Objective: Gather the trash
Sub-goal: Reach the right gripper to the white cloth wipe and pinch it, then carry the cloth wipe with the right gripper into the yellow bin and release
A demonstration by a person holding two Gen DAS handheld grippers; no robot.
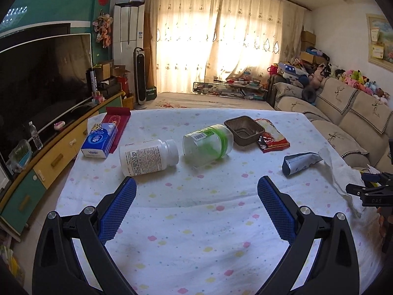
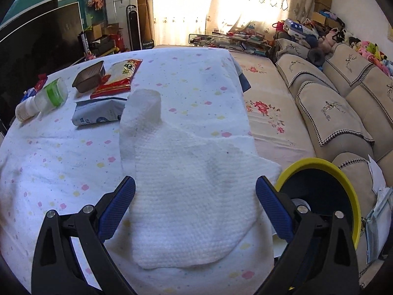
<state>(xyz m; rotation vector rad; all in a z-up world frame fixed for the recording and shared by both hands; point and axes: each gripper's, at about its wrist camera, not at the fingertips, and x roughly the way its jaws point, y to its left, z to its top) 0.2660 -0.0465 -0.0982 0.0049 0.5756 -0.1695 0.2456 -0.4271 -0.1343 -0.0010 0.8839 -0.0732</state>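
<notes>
on your far left the tissue pack sits boxy and blue beside a red packet on the flower-print tablecloth. next comes the white pill bottle, smooth plastic, lying on its side, mouth nearly touching the clear jar with green bands, also tipped over. behind that sit a brown ribbed tray and, just beside it, a glossy red-and-white snack wrapper. nearer you lies the crumpled blue-grey pouch, its end under a waffle-textured white paper towel.

your left gripper hangs spread wide over bare cloth, nothing between its blue pads. your right gripper is spread too, the towel lying between its fingers, unpinched. at the right the yellow-rimmed bin stands beside the table edge, the sofa beyond.
</notes>
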